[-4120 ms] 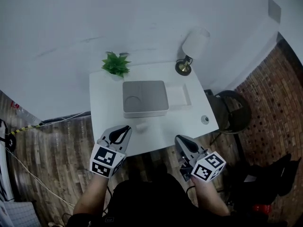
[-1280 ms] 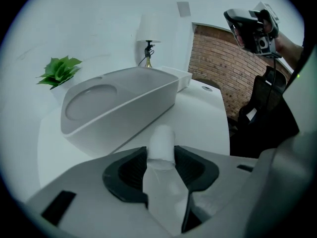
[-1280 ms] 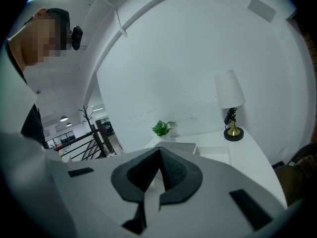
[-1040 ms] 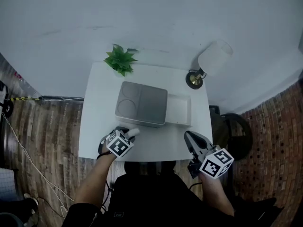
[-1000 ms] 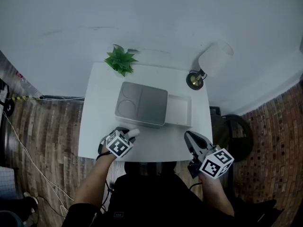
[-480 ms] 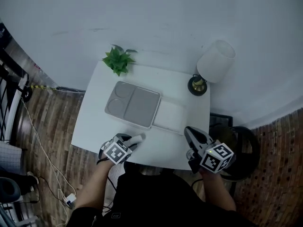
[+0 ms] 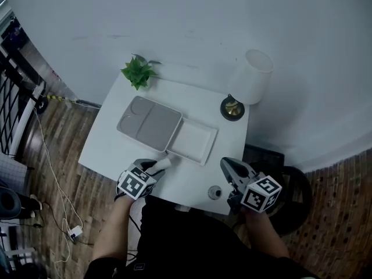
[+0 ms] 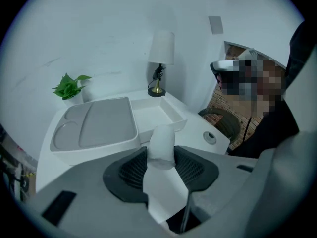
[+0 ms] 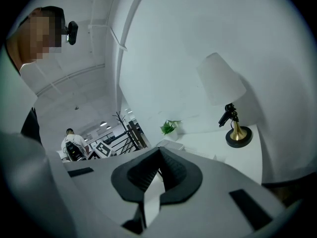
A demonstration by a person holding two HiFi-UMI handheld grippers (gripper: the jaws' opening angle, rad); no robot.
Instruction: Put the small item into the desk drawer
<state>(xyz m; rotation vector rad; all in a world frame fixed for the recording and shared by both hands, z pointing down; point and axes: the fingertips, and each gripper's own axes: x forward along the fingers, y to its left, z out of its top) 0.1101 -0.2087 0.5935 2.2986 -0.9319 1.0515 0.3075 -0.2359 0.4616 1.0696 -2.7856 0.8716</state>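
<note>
over at the left claw, clamped firmly on the small white item, a stubby pale cylinder pinched between the dark ribbed pads and poking out past the tips. held up over the near part of the white desk, just short of the near corner of the open drawer. pulled out to the right of the grey-topped box, that white drawer, lying flat on the desk top. not inside it yet, the item. in the left gripper view, drawer and box straight ahead past the item, lamp behind them against the pale wall. across at the right claw, closed up, tips pressed together with nothing between, hanging off the desk's near right corner, close beside a small round disc on the surface. further back, a leafy green plant at the far left corner and that white-shaded lamp on a brass base at the far right. beyond the desk, wooden floor on the left with a cable trailing across it, and a dark round chair tucked to the right.
</note>
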